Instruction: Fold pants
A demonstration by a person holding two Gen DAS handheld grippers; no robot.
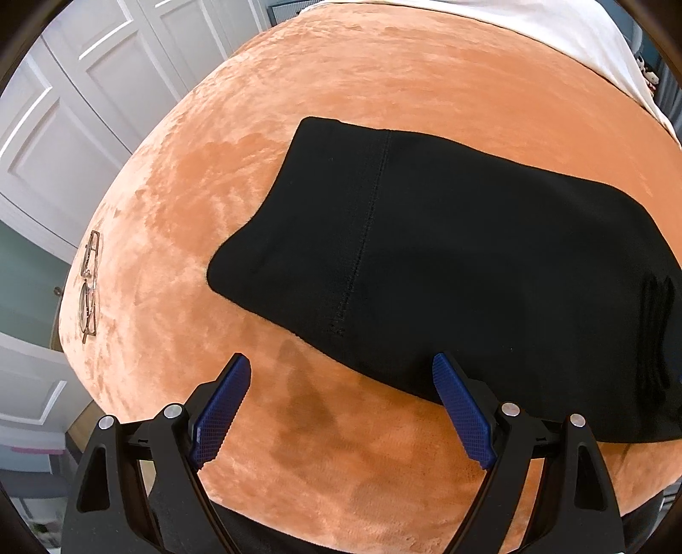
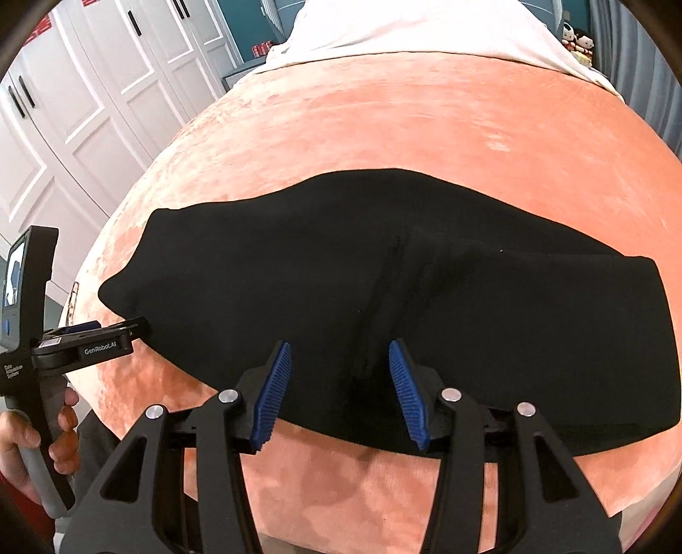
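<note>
Black pants [image 1: 447,255] lie folded in a flat rectangle on an orange plush bedspread [image 1: 341,85]; a stitched seam runs down their middle. In the right wrist view the pants [image 2: 383,277] stretch across the middle of the bed. My left gripper [image 1: 341,375] is open and empty, just off the near edge of the pants, its right finger over the fabric edge. My right gripper [image 2: 341,353] is open and empty, hovering over the near edge of the pants. The left gripper [image 2: 85,336] also shows at the left of the right wrist view, held by a hand.
A pair of glasses [image 1: 89,285] lies near the left edge of the bed. White wardrobe doors [image 1: 64,128] stand to the left. A white sheet [image 2: 426,30] covers the far end of the bed.
</note>
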